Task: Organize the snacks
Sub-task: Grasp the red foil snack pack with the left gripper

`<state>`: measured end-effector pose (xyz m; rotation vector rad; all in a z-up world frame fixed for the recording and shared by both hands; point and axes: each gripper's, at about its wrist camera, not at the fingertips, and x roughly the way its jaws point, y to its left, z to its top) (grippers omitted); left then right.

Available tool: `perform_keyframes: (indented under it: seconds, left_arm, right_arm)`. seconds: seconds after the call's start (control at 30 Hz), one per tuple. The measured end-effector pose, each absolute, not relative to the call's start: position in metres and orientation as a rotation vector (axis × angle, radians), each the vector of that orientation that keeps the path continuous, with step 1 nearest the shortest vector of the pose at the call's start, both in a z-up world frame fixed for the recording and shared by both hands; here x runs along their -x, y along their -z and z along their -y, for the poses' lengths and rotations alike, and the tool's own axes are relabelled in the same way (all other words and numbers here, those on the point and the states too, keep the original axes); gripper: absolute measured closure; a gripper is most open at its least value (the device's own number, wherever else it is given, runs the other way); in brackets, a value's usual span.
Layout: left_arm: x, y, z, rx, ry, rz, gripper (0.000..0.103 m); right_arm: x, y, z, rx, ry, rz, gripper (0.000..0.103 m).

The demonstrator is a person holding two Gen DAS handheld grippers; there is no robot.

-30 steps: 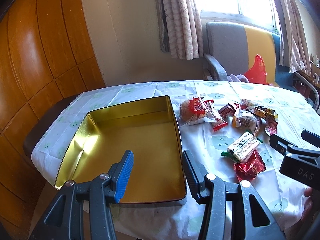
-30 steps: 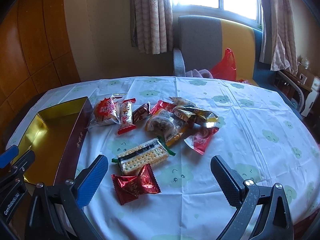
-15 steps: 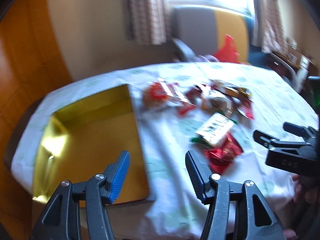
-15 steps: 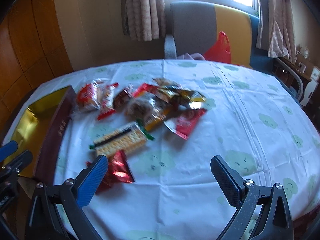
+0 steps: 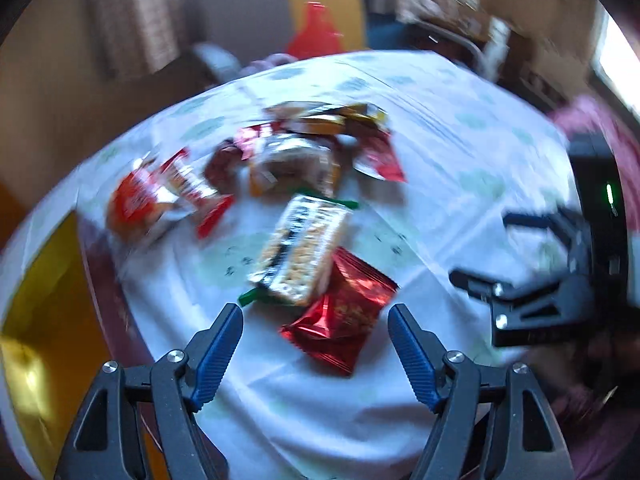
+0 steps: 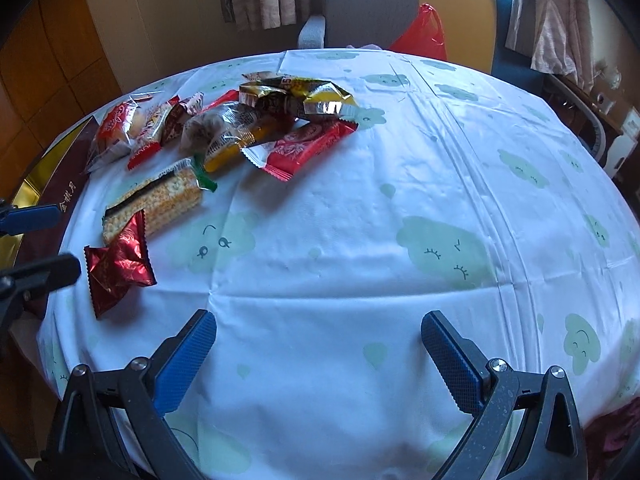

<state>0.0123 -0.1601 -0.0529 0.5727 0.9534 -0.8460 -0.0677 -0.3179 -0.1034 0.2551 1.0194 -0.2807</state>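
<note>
Several wrapped snacks lie in a loose pile on the white tablecloth. Nearest is a red foil packet (image 5: 344,312) (image 6: 118,262), then a cracker pack (image 5: 302,248) (image 6: 154,204). Behind them lie a round pastry bag (image 5: 136,204) (image 6: 116,128) and a red wafer bar (image 6: 308,144). A gold tin (image 5: 36,300) (image 6: 28,184) stands at the left. My left gripper (image 5: 315,344) is open, just in front of the red foil packet. My right gripper (image 6: 318,350) is open and empty over bare cloth, right of the snacks.
The round table (image 6: 440,208) carries a cloud-print cloth. A grey and yellow armchair (image 6: 400,4) with a red plastic bag (image 6: 424,32) stands behind it. Wood panelling is at the left, curtains at the back. The left wrist view is motion-blurred.
My left gripper has swung right from over the gold tin to face the snack pile and opened wider. My right gripper has shifted right, away from the snacks, still open.
</note>
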Motion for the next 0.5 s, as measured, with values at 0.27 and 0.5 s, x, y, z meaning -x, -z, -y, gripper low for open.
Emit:
perform_keyframes:
  seconds: [0.27,0.5]
  left_arm:
    - [-0.007,0.084,0.191,-0.679,0.869,-0.932,0.051]
    - [0.002,0.087,0.175,-0.613,0.850,-0.885,0.077]
  right_arm:
    - [0.068,0.106,0.323,-0.257,0.273,-1.011,0.000]
    - [0.072,0.111,0.326,-0.215,0.280,-0.989,0.000]
